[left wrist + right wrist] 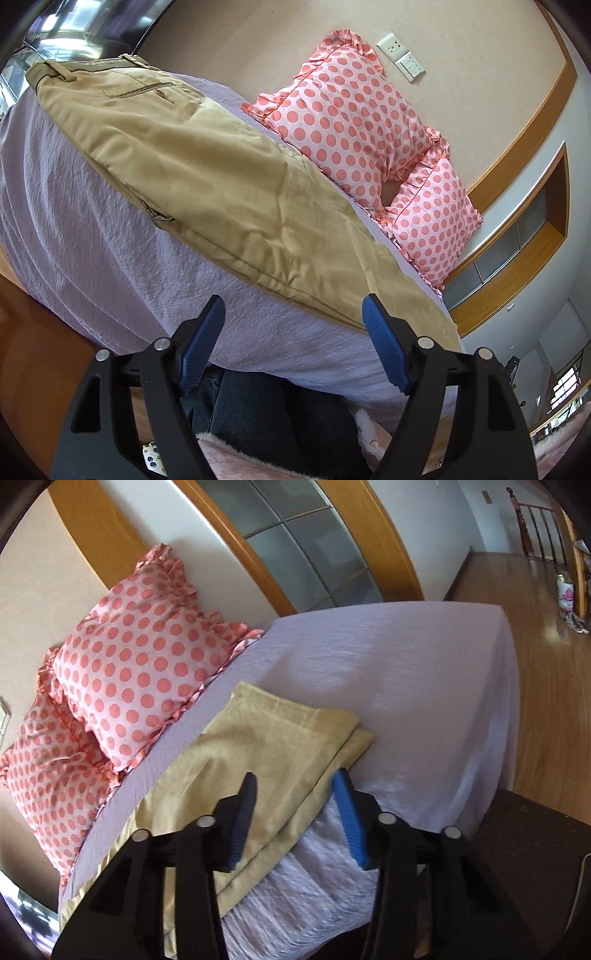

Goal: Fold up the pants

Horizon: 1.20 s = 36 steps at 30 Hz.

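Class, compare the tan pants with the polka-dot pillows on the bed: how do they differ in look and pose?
The pants are plain tan and lie flat along the near edge; the pillows are pink with coral dots and frilled edges, plump, propped by the wall. Both rest on the lilac bedsheet.

Tan pants (207,173), lavender sheet (74,229), pink pillows (354,122) with coral dots

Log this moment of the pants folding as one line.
pants: flat on bed | left gripper: open, empty | right gripper: open over leg ends
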Tool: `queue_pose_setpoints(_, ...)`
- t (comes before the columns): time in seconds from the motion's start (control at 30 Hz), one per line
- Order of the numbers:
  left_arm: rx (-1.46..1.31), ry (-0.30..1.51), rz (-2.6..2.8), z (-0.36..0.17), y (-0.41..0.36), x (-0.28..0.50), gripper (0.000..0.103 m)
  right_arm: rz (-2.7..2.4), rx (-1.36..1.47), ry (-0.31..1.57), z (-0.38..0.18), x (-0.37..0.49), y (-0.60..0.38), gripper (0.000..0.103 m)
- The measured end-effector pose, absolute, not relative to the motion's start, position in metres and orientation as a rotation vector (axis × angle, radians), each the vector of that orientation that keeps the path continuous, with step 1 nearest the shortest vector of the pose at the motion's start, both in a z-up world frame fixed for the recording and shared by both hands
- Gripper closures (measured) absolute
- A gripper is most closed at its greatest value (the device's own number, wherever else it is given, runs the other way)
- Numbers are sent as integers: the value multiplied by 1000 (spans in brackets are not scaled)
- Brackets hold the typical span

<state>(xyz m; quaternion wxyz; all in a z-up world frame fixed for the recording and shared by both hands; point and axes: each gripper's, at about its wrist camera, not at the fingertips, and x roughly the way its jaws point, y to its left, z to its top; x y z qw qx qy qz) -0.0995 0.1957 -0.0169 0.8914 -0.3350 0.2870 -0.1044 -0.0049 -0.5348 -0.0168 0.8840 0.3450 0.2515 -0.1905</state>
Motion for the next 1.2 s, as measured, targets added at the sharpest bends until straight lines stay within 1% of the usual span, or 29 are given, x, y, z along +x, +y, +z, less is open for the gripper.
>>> queue_pose_setpoints(0.03, -697, 596, -216, -17, 196, -100, 26, -374, 706, 524, -18, -2, -531, 69)
queue_pose_setpoints(0.1, -696, 597, -218, -17, 197, -100, 26, -325, 705, 514, -24, 2, -524, 91)
queue_pose_setpoints(0.17, -690, 600, -221, -17, 196, -99, 26, -288, 692, 482, -25, 5, -520, 95)
queue_pose_setpoints(0.23, -680, 601, -219, -15, 196, -99, 26, -271, 668, 451, -20, 9, -514, 96)
queue_pose_setpoints(0.33, -672, 594, -208, -12, 196, -100, 25, -176, 596, 402, 8, 24, -490, 96)
queue_pose_setpoints(0.5, -671, 584, -192, -9, 194, -101, 21, 203, 437, 325, 70, 48, -386, 96)
queue_pose_setpoints(0.6, -665, 577, -193, -7, 192, -101, 20, 493, 319, 357, 84, 50, -299, 96)
queue_pose_setpoints(0.67, -662, 566, -196, -4, 192, -101, 17, 684, 194, 448, 75, 47, -235, 96)
queue_pose_setpoints(0.73, -662, 555, -191, -2, 193, -100, 14, 806, 28, 576, 53, 39, -180, 85)
queue_pose_setpoints(0.77, -667, 552, -195, -2, 195, -100, 14, 830, -47, 621, 42, 35, -161, 64)
queue_pose_setpoints(0.8, -676, 552, -201, -3, 196, -98, 14, 830, -110, 651, 32, 29, -149, 41)
queue_pose_setpoints(0.83, -686, 553, -208, -4, 197, -97, 14, 833, -127, 660, 26, 25, -145, 34)
queue_pose_setpoints(0.87, -697, 560, -215, -5, 197, -94, 13, 846, -111, 658, 25, 23, -147, 30)
queue_pose_setpoints(0.93, -710, 585, -227, -9, 195, -85, 13, 859, -51, 656, 28, 25, -158, 25)
queue_pose_setpoints(0.97, -714, 590, -232, -9, 193, -82, 13, 846, -33, 652, 31, 27, -162, 19)
queue_pose_setpoints(1.0, -712, 592, -238, -9, 190, -79, 13, 829, -14, 643, 33, 28, -168, 17)
queue_pose_setpoints(1.2, -688, 629, -169, -6, 183, -61, 13, 791, 54, 674, 27, 34, -178, 16)
